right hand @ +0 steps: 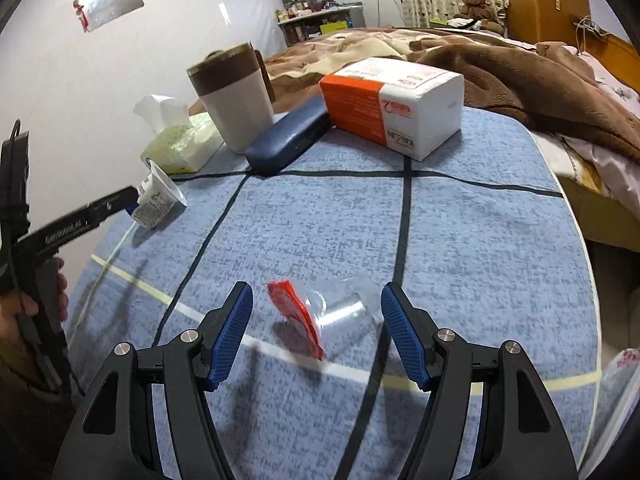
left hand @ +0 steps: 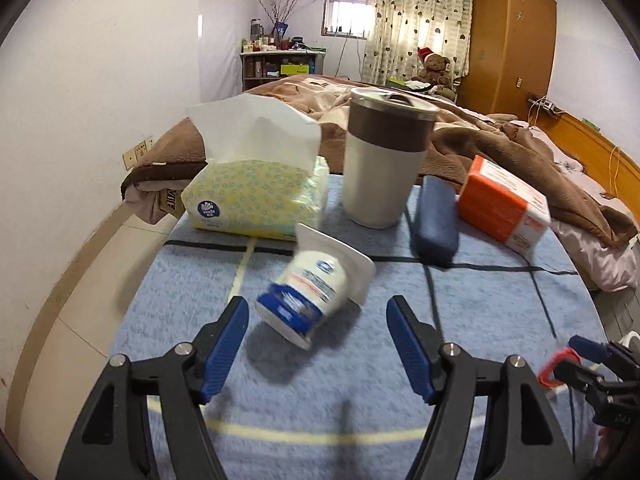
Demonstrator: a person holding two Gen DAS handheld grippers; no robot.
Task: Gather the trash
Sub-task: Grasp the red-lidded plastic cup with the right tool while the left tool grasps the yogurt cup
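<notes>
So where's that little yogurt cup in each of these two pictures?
Left wrist view: the yogurt cup lies tipped on its side at centre, between the open left gripper fingers.
Right wrist view: the same cup is small at the left edge, just past the left gripper's tip.
Shared landmark: the white mug with a brown band, standing behind the cup in both.

left gripper (left hand: 316,332) spread, right gripper (right hand: 316,320) seemingly spread
</notes>
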